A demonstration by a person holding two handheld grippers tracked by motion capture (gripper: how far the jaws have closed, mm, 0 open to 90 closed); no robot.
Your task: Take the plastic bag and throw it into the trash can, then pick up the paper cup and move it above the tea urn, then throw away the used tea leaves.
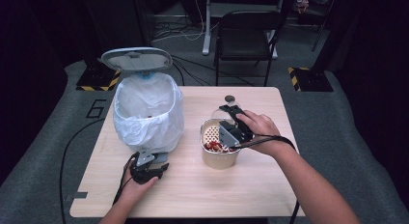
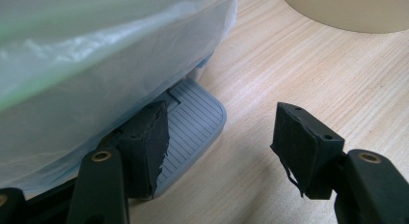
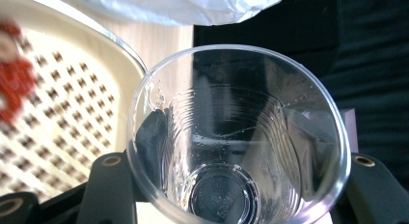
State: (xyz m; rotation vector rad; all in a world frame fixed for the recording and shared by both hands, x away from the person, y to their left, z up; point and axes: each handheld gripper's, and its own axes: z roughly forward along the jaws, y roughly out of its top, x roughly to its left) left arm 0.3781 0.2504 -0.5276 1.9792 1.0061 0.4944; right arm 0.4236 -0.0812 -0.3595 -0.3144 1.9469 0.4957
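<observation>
A bin lined with a white bag (image 1: 147, 113) stands on the left of the table, its grey lid (image 1: 136, 58) raised. My left gripper (image 1: 149, 168) is at the bin's foot. In the left gripper view the left gripper (image 2: 222, 132) is open, one pad lying on the grey ribbed pedal (image 2: 193, 127), the other over bare wood. My right gripper (image 1: 231, 130) hangs over a beige tub (image 1: 219, 159). It is shut on a clear plastic cup (image 3: 236, 137), whose mouth faces the camera. The tub's perforated insert (image 3: 72, 103) carries red bits (image 1: 212, 147).
The wooden table (image 1: 202, 190) has bare room along its front and right side. A black chair (image 1: 246, 35) stands behind the far edge, with cables on the floor beyond. The bag (image 2: 96, 64) bulges close over the left gripper.
</observation>
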